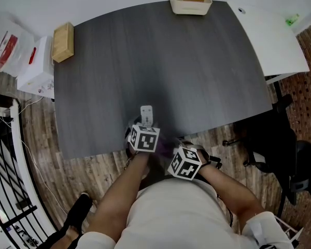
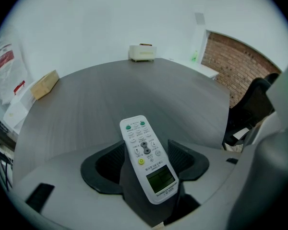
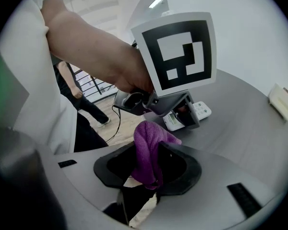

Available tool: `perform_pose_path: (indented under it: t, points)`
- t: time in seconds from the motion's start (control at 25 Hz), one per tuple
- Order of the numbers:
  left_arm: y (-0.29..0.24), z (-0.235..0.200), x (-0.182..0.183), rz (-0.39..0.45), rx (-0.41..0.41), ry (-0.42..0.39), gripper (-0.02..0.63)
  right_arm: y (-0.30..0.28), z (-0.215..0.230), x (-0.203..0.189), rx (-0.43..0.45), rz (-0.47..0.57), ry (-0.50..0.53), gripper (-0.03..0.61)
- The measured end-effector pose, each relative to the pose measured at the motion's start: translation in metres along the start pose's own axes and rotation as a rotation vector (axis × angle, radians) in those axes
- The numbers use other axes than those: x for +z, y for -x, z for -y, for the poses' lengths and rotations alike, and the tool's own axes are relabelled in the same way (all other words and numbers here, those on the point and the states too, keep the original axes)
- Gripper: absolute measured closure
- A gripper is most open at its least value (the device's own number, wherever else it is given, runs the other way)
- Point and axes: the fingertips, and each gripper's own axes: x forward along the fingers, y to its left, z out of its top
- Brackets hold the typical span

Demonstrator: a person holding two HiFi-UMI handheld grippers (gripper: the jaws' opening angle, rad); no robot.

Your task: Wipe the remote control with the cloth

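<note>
purple cloth (image 3: pixel 149 150) clamped, white remote (image 2: pixel 148 157) on table (image 2: pixel 110 95)

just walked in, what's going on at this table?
A person works at a dark table with a claw in each hand. The left claw stands wide open around a white remote lying near the table's front edge, and its pads do not seem to press on it. The right claw is shut on a purple cloth, held close beside the left one. No wiping contact shows right now.
</note>
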Motion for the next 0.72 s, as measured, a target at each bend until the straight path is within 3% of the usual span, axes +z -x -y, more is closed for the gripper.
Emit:
perform_pose_path:
  t: [0.2,0.28,0.56,0.72]
  points:
    - [0.001,0.002,-0.004,-0.049,-0.125,-0.187,0.337,0.005,0.004,-0.003,-0.012,-0.002,-0.011,0.443]
    - [0.004,-0.002,-0.004,-0.078,-0.153,-0.224,0.337,0.006,0.006,-0.006,-0.014,-0.004,-0.018,0.443]
    - [-0.001,-0.002,-0.007,-0.083,-0.08,-0.154,0.337,0.005,0.006,-0.005,-0.009,-0.002,-0.034,0.443]
    - [-0.003,-0.002,-0.009,-0.046,-0.095,-0.137,0.364,0.01,0.013,-0.006,-0.029,0.01,-0.063,0.443]
